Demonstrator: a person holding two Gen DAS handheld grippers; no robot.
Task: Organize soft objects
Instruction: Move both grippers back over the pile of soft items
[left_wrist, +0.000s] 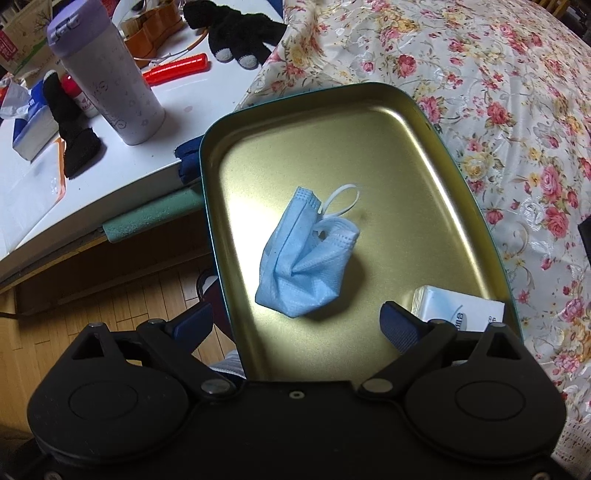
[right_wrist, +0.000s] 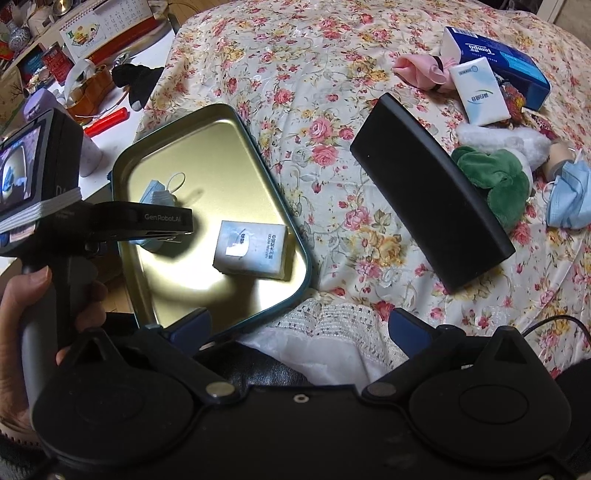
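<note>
Crumpled blue face mask (left_wrist: 306, 254): centre of frame, inside gold tin tray (left_wrist: 436, 155); light, limp, compressible. Best pinched at bunched fold. Left tool (left_wrist: 297, 325) spread wide, empty; right tool (right_wrist: 297, 328) likewise.

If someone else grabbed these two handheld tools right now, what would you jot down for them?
Left tool: open, empty, above the tin tray.
Right tool: open, empty, at the tray's near edge.
Done: one blue mask and one tissue pack lie in the tray.
Left on the bedspread: second blue mask, white tissue pack, green plush, pink cloth, blue tissue box. The black case looks hard, probably not for sorting.
</note>
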